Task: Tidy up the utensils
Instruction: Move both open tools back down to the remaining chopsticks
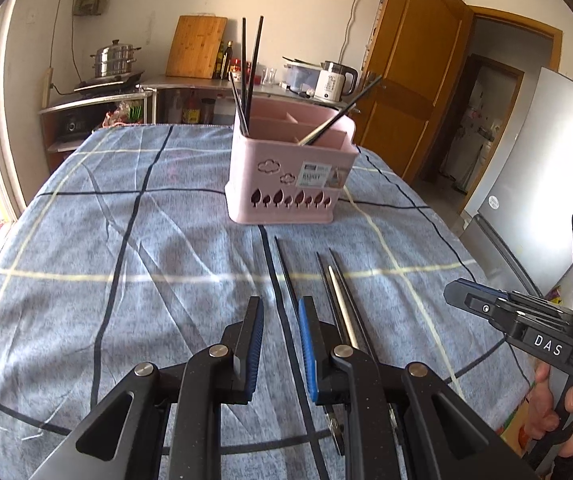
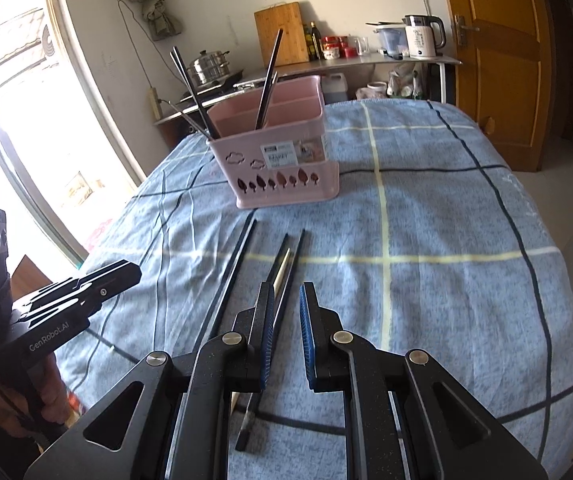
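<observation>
Loose chopsticks (image 1: 342,300) lie flat on the blue checked cloth (image 1: 126,240) of the worktop, running lengthwise away from the tongs toward the pink holder (image 1: 286,184); one dark stick (image 1: 286,272) lies apart, nearer the left tongs, and a dark pair with one pale stick (image 2: 282,270) lies bunched together nearer the right tongs. The holder stands upright beyond all of them and already carries several chopsticks leaning in its compartments. The left tongs (image 1: 280,344) are parted and empty, hovering over the near end of the lone dark stick; the right tongs (image 2: 286,332) are likewise parted and empty, over the bunched group, whose near ends pass beneath the left-hand pad. Judged risks: the sticks are thin, smooth and flat against soft cloth, so closing pads may pinch fabric or slide off; the bunched sticks touch, so a grasp may lift two or roll a neighbour away; and a long stick held near one end may swing and strike the holder's rim or those leaning inside.
</observation>
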A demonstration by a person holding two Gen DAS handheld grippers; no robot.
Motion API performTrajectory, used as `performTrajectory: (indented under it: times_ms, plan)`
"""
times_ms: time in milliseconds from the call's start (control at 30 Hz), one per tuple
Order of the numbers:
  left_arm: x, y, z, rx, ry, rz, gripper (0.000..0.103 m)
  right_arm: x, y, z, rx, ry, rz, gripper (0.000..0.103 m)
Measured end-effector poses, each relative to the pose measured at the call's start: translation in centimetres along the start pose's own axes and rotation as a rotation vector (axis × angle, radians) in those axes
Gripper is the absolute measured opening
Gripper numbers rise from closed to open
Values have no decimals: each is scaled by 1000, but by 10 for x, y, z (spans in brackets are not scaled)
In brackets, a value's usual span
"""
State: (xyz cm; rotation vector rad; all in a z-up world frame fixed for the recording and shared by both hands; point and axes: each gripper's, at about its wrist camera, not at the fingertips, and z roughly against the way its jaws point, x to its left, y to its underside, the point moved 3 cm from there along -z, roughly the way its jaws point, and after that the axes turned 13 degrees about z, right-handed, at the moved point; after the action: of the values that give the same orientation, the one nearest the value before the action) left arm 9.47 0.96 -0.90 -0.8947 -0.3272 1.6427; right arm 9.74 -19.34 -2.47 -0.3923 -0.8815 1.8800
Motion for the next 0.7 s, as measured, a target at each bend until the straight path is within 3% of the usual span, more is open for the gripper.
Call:
performTrajectory:
  times_ms: [500,700]
  plan:
    - [2,-1,-32,74,5,7,17,10,4,-31,58,-43,8,13]
    - [-3,-9,-64,123,4,6,17,7,1,-54,95,-43,1,13]
